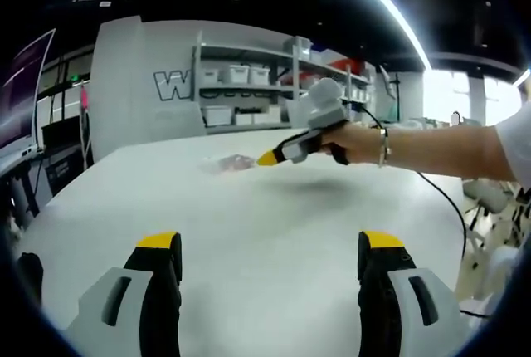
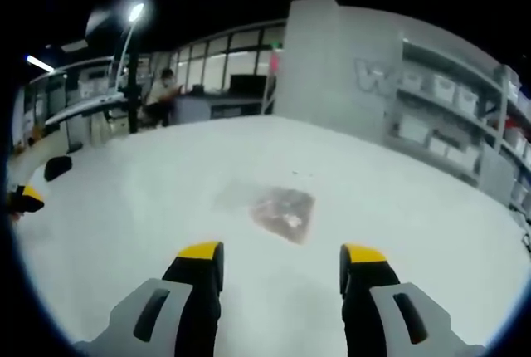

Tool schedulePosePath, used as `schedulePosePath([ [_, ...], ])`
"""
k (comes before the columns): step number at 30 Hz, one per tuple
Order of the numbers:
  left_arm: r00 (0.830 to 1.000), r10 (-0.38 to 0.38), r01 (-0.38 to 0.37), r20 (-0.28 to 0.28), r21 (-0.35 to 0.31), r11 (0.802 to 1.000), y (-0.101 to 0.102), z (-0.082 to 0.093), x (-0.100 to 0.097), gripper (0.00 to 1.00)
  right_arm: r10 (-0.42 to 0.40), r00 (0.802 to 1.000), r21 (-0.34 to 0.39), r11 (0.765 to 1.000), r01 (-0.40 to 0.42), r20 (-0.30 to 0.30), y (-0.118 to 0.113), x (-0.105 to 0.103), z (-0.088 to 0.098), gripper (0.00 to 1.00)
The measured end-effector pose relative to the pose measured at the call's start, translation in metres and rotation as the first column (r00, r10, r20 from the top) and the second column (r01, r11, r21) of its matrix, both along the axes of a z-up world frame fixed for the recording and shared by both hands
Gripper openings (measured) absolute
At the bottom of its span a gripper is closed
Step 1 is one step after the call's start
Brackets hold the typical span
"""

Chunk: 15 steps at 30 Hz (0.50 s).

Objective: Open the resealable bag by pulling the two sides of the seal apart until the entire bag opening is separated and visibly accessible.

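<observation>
In the left gripper view, the resealable bag point(image 1: 228, 163) lies flat on the white table point(image 1: 249, 232), far ahead of the left gripper point(image 1: 272, 249) and slightly left of the line between its yellow-tipped fingers point(image 1: 158, 241). Those fingers stand wide apart, holding nothing and touching nothing. Over the table beyond, the right gripper point(image 1: 267, 158) reaches in from the right, carried in a person's hand point(image 1: 353, 143) with a bracelet at the wrist; its yellow tip points at the bag and sits just beside the bag's near edge. Whether that tip touches the bag, I cannot tell.

In the right gripper view, the bag point(image 2: 282, 210) rests on the table point(image 2: 415, 232) just ahead of the right gripper point(image 2: 282, 267), centred between its fingers point(image 2: 200, 251). The fingers are spread wide and empty, hovering short of the bag. The bag looks clear, with pinkish-brown contents; its seal is too blurred to judge.
</observation>
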<state>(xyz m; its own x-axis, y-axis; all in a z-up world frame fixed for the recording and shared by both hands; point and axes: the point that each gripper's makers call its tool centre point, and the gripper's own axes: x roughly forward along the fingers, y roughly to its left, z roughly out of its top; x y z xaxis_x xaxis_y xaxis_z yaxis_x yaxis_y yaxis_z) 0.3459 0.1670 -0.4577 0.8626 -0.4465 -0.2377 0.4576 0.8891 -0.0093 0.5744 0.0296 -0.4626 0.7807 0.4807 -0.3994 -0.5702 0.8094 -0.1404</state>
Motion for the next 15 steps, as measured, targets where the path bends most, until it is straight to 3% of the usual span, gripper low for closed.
schedulePosePath([
  [10,1.000,-0.001,0.001,-0.009,-0.003,1.000,0.001,-0.005,0.000,0.86,0.016,1.000,-0.026,1.000,-0.015,0.004,0.007,0.011,-0.005,0.55],
  [15,1.000,0.003,-0.003,-0.009,-0.006,1.000,0.004,-0.005,0.000,0.86,0.020,1.000,-0.033,0.999,-0.019,0.008,0.008,0.006,-0.004,0.55],
])
